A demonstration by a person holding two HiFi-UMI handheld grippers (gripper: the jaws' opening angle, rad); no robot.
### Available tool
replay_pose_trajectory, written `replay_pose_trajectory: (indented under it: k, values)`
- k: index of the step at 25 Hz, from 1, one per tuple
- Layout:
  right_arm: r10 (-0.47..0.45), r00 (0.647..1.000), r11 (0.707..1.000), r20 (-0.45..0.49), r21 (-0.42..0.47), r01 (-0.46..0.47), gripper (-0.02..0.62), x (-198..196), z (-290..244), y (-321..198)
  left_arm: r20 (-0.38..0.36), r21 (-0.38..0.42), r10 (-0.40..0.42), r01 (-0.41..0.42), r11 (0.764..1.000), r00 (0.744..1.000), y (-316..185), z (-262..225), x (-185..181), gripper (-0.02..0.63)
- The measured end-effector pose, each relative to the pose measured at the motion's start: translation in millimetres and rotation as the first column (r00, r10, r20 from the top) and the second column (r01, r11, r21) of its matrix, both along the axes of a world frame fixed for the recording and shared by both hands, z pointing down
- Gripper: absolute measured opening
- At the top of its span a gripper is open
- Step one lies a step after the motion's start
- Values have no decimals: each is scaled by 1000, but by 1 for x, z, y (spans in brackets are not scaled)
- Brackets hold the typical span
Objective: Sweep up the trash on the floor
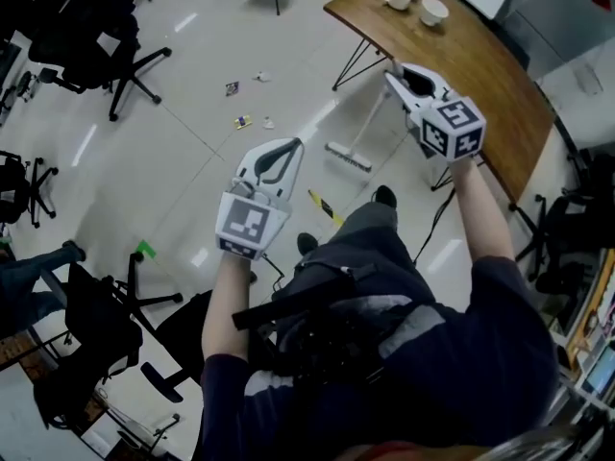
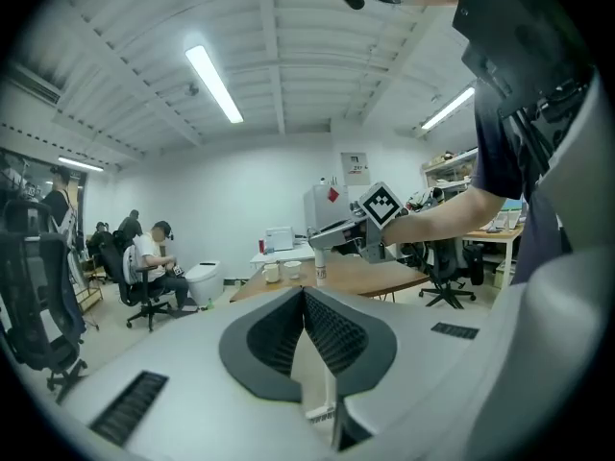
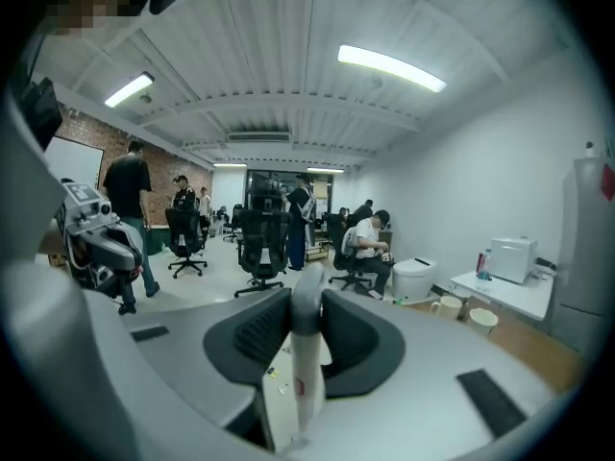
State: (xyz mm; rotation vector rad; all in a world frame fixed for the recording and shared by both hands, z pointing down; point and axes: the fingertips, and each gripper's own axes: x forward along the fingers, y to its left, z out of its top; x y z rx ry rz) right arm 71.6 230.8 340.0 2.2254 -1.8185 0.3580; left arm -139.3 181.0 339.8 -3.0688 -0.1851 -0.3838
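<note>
Found right gripper (image 1: 398,80) clamped, jaws about half-narrowed, on the slim white handle of the long white floor broom (image 1: 368,126), brush head (image 1: 346,157) low at the pale tiled floor (image 1: 173,161) beside the brown wooden table (image 1: 471,60); found left gripper (image 1: 285,152) pinched fully together on nothing. Located trash as small paper scraps (image 1: 242,121) scattered on the tiles, apart from the brush head. Recommend a firm grip, adding the empty gripper lower on the handle, and setting bristles beyond the farthest scraps before drawing them together in short strokes.
</note>
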Motion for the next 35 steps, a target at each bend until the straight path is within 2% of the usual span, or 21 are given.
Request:
replay_pose_trajectory:
  k: [3, 7, 12, 15, 16, 17, 18, 22, 25, 29, 31, 35]
  values:
    - [-28, 999, 999, 39, 46, 26, 112, -15, -16, -24, -10, 14, -15, 15, 1000, 1000, -18, -5, -9, 2]
    - [-150, 986, 985, 67, 92, 143, 112, -51, -30, -65, -25, 23, -50, 50, 998, 998, -41, -11, -9, 8]
    - [-283, 952, 952, 113, 155, 265, 112, -62, -42, -105, -26, 88, -104, 106, 991, 994, -62, -22, 29, 8]
    - [-323, 937, 932, 134, 216, 291, 112, -55, -48, -133, -2, 124, -139, 139, 983, 990, -84, -20, 58, 8]
    - [-331, 933, 926, 138, 239, 293, 112, -52, -49, -143, 6, 124, -155, 153, 980, 988, -92, -17, 70, 24]
    - [-343, 928, 918, 143, 260, 299, 112, -49, -49, -153, 14, 116, -171, 168, 979, 985, -100, -12, 81, 151]
    - [-362, 920, 909, 149, 276, 313, 112, -47, -48, -163, 18, 106, -188, 185, 977, 982, -109, -8, 93, 210]
    - [-480, 862, 858, 165, 296, 420, 112, -33, -48, -206, 49, 125, -279, 271, 954, 959, -148, 2, 139, 210]
    - [-550, 818, 819, 169, 301, 489, 112, -12, -56, -234, 96, 169, -310, 292, 941, 946, -172, 10, 177, 210]
    - [-632, 760, 760, 152, 313, 570, 112, 1, -62, -267, 105, 194, -345, 321, 927, 932, -206, 17, 214, 210]
    - [-659, 740, 737, 136, 310, 600, 112, 4, -65, -278, 109, 193, -340, 315, 929, 934, -218, 20, 226, 198]
    - [-693, 711, 706, 117, 309, 637, 112, 18, -71, -295, 105, 164, -285, 266, 950, 953, -235, 19, 248, 198]
